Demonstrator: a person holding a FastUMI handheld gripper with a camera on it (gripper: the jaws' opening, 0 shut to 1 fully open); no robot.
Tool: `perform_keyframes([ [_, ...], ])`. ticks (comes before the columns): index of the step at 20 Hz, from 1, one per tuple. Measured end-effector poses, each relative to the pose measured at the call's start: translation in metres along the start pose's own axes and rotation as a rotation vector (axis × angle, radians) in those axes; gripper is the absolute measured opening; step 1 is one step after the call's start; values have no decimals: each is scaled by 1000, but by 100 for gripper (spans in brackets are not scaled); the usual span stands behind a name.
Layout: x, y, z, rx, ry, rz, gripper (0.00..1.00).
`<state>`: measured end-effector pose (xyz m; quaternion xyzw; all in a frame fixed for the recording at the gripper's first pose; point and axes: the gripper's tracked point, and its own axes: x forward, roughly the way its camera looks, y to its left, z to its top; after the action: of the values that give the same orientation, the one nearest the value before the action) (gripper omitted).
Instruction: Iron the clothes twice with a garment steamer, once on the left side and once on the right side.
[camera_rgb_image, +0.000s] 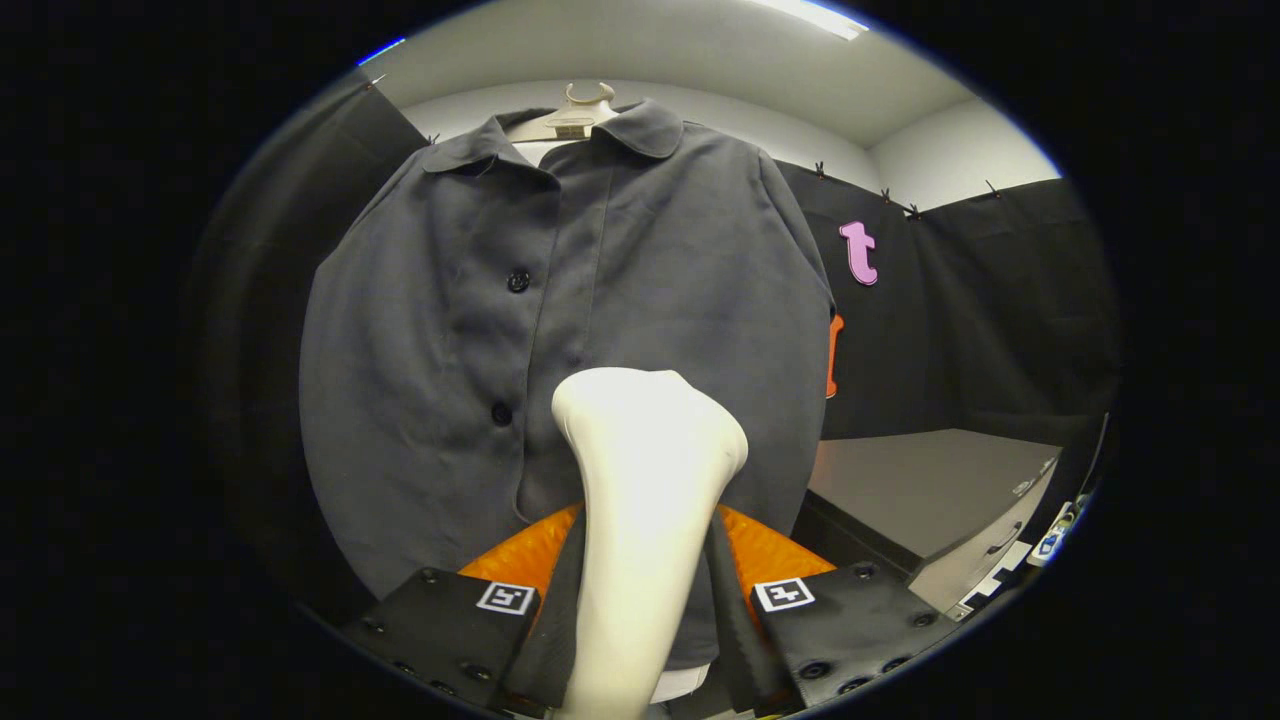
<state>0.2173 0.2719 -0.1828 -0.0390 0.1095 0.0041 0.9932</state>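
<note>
A dark grey buttoned shirt (600, 320) hangs on a pale hanger (575, 112) straight ahead, its front facing me. My gripper (645, 540) is shut on the handle of a white garment steamer (645, 470), which rises between the fingers. The steamer's head is against or just in front of the lower part of the shirt, a little right of the button placket; whether it touches the cloth I cannot tell.
A grey cabinet or table top (930, 480) with a drawer stands low to the right of the shirt. Small items (1055, 535) lie at its far right edge. Black cloth walls close in behind the shirt and on both sides.
</note>
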Motion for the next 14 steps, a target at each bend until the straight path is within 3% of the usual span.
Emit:
perform_keyframes([
  [14, -23, -2, -65, -6, 99, -6, 66],
])
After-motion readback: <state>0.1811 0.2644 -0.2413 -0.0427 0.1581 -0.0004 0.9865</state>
